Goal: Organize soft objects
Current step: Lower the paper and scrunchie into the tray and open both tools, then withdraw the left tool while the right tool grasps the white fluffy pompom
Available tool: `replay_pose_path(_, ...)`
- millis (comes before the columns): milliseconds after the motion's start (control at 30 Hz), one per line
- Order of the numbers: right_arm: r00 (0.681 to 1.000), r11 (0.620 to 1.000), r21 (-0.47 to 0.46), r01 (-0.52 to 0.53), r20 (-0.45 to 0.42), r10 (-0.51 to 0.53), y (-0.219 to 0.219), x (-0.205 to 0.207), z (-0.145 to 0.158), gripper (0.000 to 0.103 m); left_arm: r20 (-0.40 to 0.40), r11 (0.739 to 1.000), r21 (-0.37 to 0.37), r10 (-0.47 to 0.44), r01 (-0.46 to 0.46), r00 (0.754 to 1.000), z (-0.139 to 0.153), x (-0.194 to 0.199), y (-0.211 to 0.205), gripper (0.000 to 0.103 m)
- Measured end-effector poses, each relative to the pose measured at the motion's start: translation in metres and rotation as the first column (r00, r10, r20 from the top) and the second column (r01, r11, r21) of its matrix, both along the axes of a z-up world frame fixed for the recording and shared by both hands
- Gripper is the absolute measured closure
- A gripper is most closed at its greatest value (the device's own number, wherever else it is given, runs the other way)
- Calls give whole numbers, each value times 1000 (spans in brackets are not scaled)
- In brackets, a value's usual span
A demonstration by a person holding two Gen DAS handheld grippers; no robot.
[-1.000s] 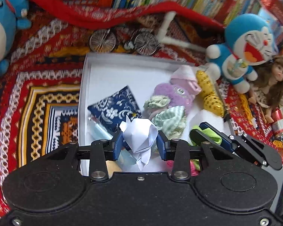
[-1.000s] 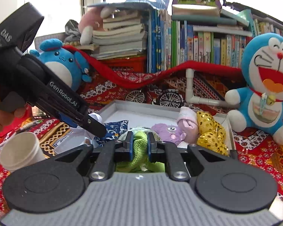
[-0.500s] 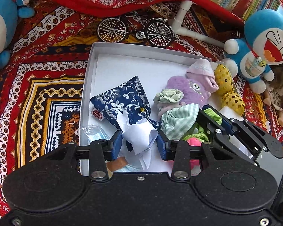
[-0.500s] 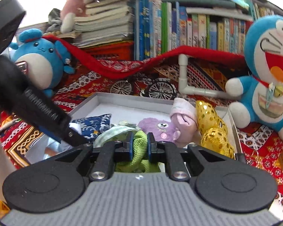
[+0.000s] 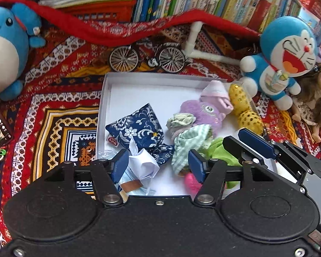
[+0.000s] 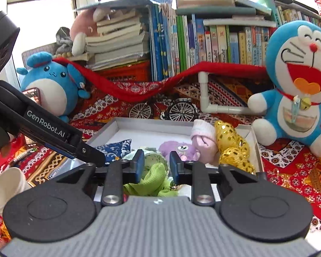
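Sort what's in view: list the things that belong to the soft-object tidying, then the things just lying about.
Part of the job:
white box
white tissue
green cloth
blue patterned pouch
purple plush
left tool, opening
right tool, opening

Lying about:
model bicycle
doll
books
paper cup

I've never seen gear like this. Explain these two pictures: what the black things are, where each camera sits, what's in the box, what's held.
No robot: a person holds a two-finger tool in each hand, with a camera looking along its fingers. One picture is from the left gripper, one from the right gripper. Both are over a white box on a patterned cloth, holding soft items. Both are opening: the white cloth and green cloth lie between the fingers, no longer pinched. A blue cat plush sits beside the box.
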State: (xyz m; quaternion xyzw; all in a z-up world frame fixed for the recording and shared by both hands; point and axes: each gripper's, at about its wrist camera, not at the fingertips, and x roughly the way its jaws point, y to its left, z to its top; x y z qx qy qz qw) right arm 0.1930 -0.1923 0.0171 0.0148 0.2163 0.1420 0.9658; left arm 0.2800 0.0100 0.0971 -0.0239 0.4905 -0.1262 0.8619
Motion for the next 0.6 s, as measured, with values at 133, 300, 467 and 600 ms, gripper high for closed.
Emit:
replay_pose_path(133,1000,1000,7,-4,27,4,-7,-15,10,49,56,1000,10,-11,10,998,13,-18,-4,39)
replay_pose_path(300,997,1000,18,-10,72,8,-20,-38,23,42,141,1000,1,-26,26,990,31,-48,-10,33)
replay_pose_path(467,991,1000,-3,-1,133,1,-37,-66,35,32,221,998,-16,-57,62,974,45,-88,-18,31)
replay_pose_path(600,984,999,-37,19,176,-12,-53,-87,39,24,287,993,-22,-102,113,952,47,-128,-29,29)
